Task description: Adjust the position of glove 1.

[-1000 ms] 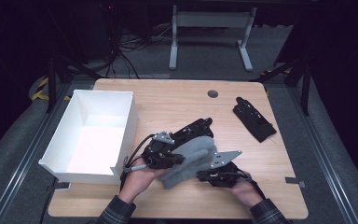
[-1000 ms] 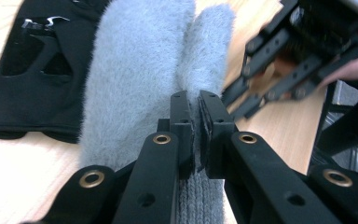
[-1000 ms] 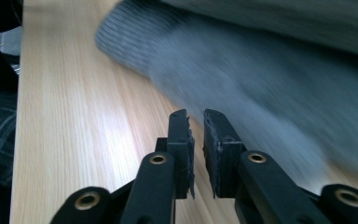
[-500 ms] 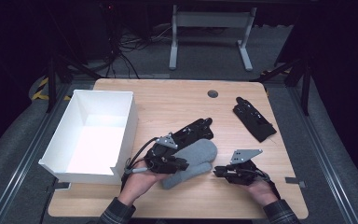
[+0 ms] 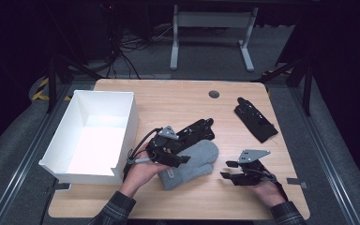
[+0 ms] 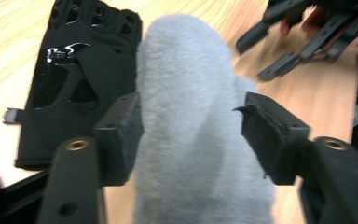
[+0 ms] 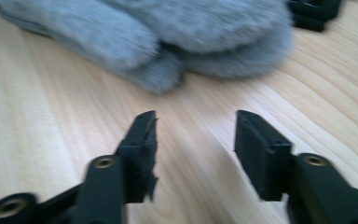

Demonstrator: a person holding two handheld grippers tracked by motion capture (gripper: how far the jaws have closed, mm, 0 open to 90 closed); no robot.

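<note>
A pair of grey fuzzy mittens [image 5: 194, 161] lies flat on the wooden table [image 5: 178, 101], partly over a black fingerless glove [image 5: 198, 131]. My left gripper [image 5: 180, 158] sits over the mittens' cuff end. In the left gripper view the mittens [image 6: 191, 84] run up between the jaws, which have just been opening and no longer press on them; the black glove [image 6: 74, 79] lies to their left. My right gripper [image 5: 225, 169] rests to the right of the mittens. Its jaws have just been opening too and stand apart over bare wood, the mittens [image 7: 168, 32] ahead of them.
A white open box [image 5: 122, 136] stands at the table's left. A second black glove [image 5: 255, 119] lies at the back right, near a round cable port [image 5: 213, 94]. The table's front edge runs just behind both hands.
Both grippers have let go of the mittens, which settled flat on the table. The right gripper drew back to the right and opened; the left opened in place.
</note>
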